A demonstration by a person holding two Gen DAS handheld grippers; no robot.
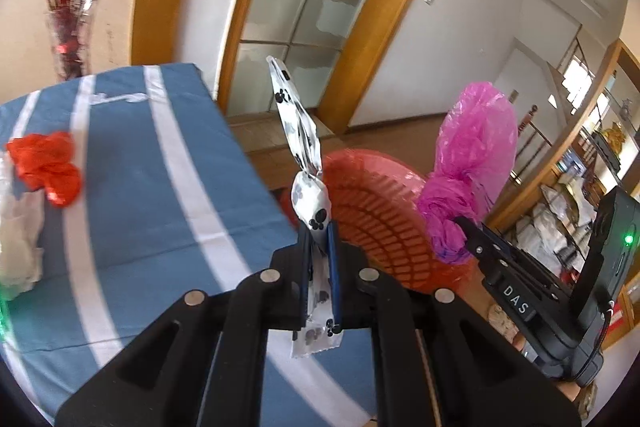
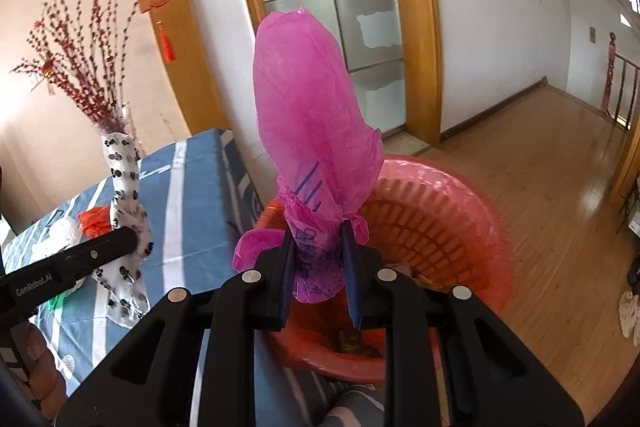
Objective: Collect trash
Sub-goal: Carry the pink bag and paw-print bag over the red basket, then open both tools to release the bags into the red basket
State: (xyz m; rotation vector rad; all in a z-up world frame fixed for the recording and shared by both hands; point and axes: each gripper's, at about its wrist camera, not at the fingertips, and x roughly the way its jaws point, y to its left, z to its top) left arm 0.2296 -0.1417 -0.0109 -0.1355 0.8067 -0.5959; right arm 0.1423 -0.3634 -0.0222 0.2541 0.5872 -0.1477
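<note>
My left gripper (image 1: 320,227) is shut on a white paw-print wrapper (image 1: 302,131), held upright at the table's right edge; the wrapper also shows in the right wrist view (image 2: 126,187). My right gripper (image 2: 318,231) is shut on a crumpled pink plastic bag (image 2: 308,115), held over the rim of the red slatted basket (image 2: 460,211). In the left wrist view the pink bag (image 1: 472,155) and right gripper (image 1: 464,227) hang above the basket (image 1: 376,211). A red plastic scrap (image 1: 46,167) and white crumpled plastic (image 1: 18,231) lie on the blue striped tablecloth (image 1: 132,195).
The basket stands on the wooden floor (image 2: 540,187) beside the table. A vase of red-berry branches (image 2: 80,67) stands at the table's far end. A glass-panelled door (image 2: 332,7) with a wood frame is behind. Shelves (image 1: 580,179) line the right side.
</note>
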